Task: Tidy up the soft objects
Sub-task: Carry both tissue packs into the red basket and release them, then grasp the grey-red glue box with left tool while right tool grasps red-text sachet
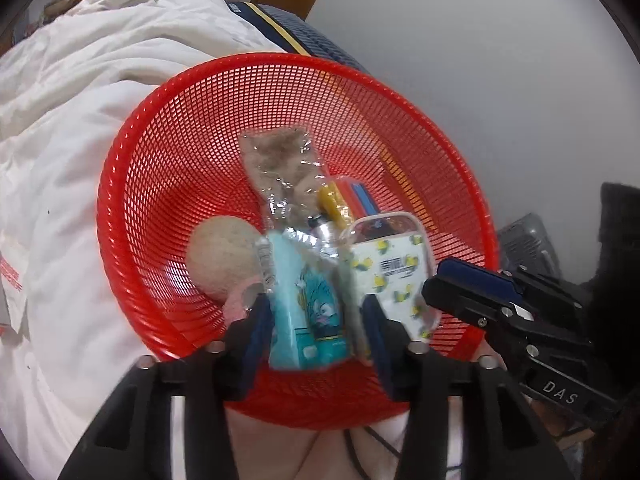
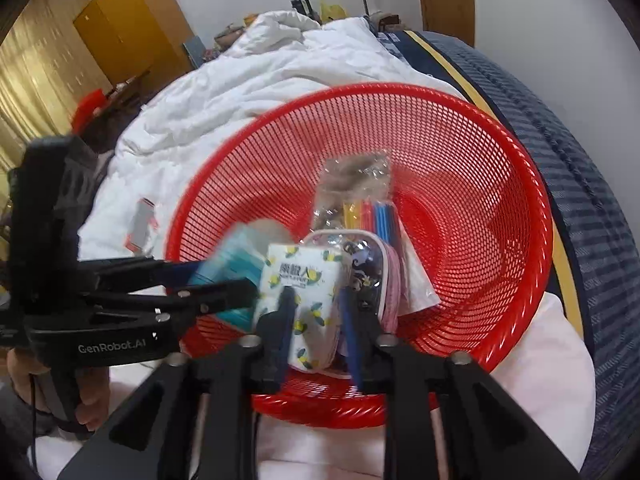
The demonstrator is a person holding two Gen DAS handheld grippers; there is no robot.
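Both claws are hanging over the near rim of a red mesh basket [image 1: 132, 184] that is sitting on a bed with a rumpled white duvet [image 1: 72, 80]. Left gripper [image 1: 316, 320] is standing with its jaws spread either side of a teal tissue pack [image 1: 308, 304], the pads looking clear of it, so released as far as I can see. Right gripper [image 2: 316, 316] is straddling a white tissue pack with lemon print [image 2: 304, 292]; whether its pads are pressing, I cannot tell. Deeper in the basket a crinkly clear bag of brownish stuff [image 1: 280, 160], a bundle of coloured sticks [image 2: 376, 216], a small clear pouch [image 2: 364, 264] and a beige ball [image 1: 224, 252] are lying together.
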